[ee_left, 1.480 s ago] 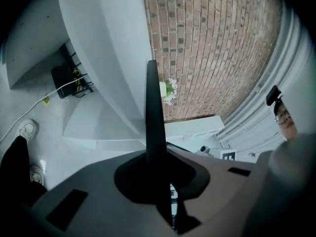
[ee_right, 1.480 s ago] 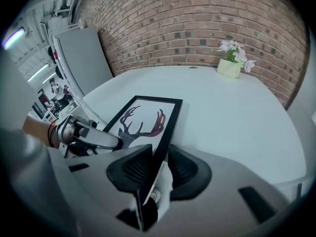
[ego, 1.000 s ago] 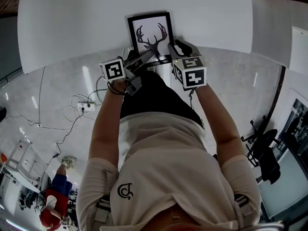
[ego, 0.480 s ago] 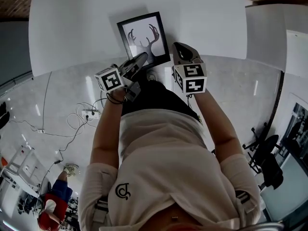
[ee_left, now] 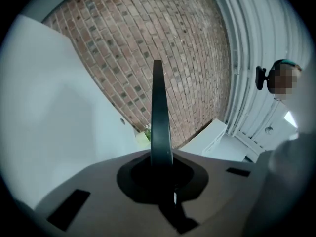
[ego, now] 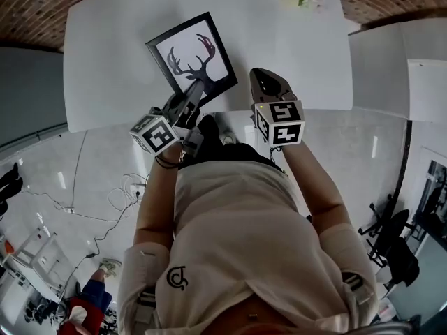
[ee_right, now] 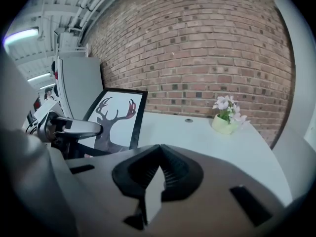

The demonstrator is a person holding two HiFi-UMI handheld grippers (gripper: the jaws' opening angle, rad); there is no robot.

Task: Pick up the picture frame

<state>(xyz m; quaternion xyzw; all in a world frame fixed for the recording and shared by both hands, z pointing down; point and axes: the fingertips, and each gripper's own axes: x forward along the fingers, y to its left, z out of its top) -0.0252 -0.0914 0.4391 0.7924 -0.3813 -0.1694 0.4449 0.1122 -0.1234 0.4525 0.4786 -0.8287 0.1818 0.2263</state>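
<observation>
While it's shut, left tool (ee_left: pixel 161 158) grips picture frame (ego: pixel 188 51).

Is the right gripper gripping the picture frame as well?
No: the right gripper's jaws are closed on nothing in its own view, while the picture frame stands off to the side, held by the left gripper.
</observation>
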